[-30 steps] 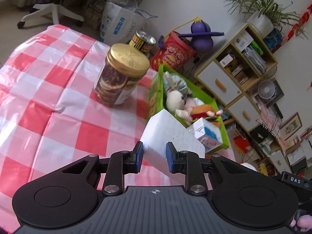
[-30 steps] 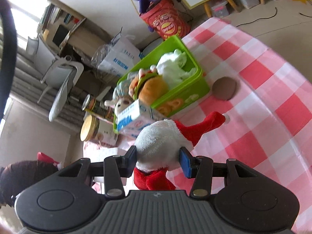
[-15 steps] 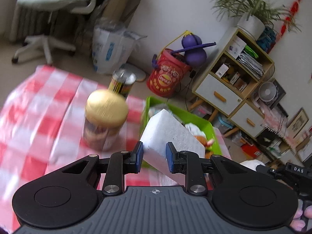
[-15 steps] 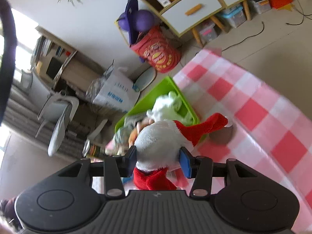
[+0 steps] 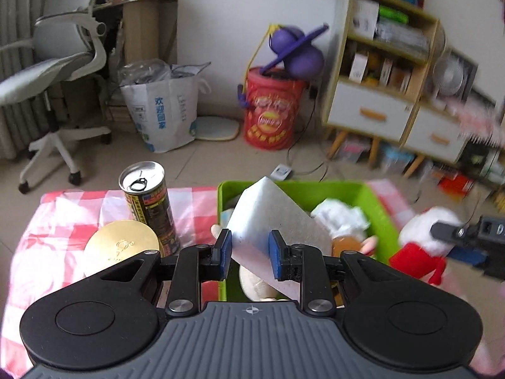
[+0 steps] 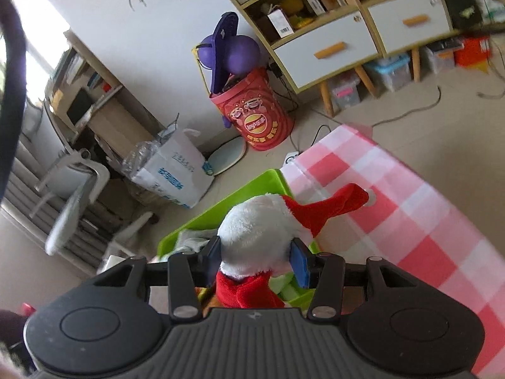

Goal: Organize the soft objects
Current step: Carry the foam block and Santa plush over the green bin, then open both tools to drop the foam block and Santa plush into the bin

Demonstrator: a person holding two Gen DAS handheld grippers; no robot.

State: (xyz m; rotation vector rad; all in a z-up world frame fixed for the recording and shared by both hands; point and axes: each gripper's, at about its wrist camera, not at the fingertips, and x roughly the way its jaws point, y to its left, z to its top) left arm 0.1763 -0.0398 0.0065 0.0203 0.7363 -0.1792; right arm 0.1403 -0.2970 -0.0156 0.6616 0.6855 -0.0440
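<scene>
My left gripper point(image 5: 249, 254) is shut on a white foam block point(image 5: 271, 221) and holds it above the green bin point(image 5: 303, 189), which has several plush toys in it. My right gripper point(image 6: 255, 260) is shut on a white and red Santa plush point(image 6: 255, 230) and holds it over the bin's right part point(image 6: 227, 203). The same plush point(image 5: 423, 240) and the right gripper show at the right edge of the left wrist view.
A tall tin can point(image 5: 146, 199) and a gold-lidded jar point(image 5: 121, 246) stand on the red checked tablecloth point(image 5: 56, 221) left of the bin. Beyond the table edge are a red drum point(image 5: 274, 117), a white bag point(image 5: 164, 110), an office chair point(image 5: 53, 72) and a shelf unit point(image 5: 388, 72).
Both grippers have risen and tilted up, each with its object still held. The views now look over the bin toward the room. The Santa plush has moved over the bin.
</scene>
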